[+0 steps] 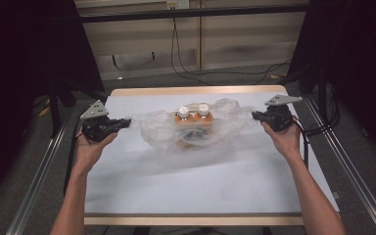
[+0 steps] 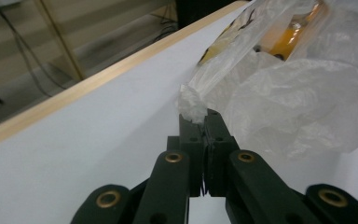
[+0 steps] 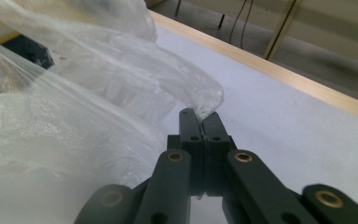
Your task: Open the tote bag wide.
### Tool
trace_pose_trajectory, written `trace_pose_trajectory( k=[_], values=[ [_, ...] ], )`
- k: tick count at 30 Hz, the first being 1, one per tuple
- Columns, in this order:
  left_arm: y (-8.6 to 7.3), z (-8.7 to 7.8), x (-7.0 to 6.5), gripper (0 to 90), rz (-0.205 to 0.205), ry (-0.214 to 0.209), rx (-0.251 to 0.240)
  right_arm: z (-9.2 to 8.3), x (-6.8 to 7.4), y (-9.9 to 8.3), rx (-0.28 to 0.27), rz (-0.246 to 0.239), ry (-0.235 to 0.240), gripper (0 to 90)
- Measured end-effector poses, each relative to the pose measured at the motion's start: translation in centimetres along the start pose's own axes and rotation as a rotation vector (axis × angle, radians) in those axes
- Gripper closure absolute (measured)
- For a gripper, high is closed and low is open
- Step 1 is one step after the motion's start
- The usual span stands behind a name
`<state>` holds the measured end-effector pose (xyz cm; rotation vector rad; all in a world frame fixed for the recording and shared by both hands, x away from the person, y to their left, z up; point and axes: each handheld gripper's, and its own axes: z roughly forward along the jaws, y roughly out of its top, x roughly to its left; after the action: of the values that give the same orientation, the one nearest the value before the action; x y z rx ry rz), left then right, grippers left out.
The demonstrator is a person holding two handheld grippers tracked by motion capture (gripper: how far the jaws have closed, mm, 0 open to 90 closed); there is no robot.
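A clear plastic bag [image 1: 161,128] lies across the middle of the white table [image 1: 191,186], with two orange bottles with white caps [image 1: 193,115] inside it. My left gripper [image 1: 126,122] is shut on the bag's left end, where a twisted bit of film [image 2: 192,103] sticks out between its jaws [image 2: 204,119]. On the other side, my right gripper [image 1: 255,115] pinches the bag's right edge [image 3: 200,100], jaws [image 3: 201,116] pressed together on the film. The bag is stretched between both hands just above the table.
The table's wooden far edge [image 1: 198,90] runs behind the bag. Metal rails [image 1: 39,171] flank the table on both sides, and cables [image 1: 215,73] lie on the floor beyond. A broad bare stretch of the white surface lies between the bag and the near edge.
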<state>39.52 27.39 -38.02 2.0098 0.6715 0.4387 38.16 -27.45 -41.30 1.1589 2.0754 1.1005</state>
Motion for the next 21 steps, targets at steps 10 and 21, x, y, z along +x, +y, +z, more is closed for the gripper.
trace_pose_trajectory(
  k=[10, 21],
  values=[
    [-0.6, 3.1, 0.6, 88.5, -0.006, 0.087, 0.059, 1.5, -1.0, 1.5, -0.084, 0.102, -0.012, 89.8],
    [-1.7, 5.1, 0.1, 88.5, 0.016, 0.06, 0.172, 4.1, -0.1, 0.2, 0.043, 0.051, 0.001, 89.9]
  ],
)
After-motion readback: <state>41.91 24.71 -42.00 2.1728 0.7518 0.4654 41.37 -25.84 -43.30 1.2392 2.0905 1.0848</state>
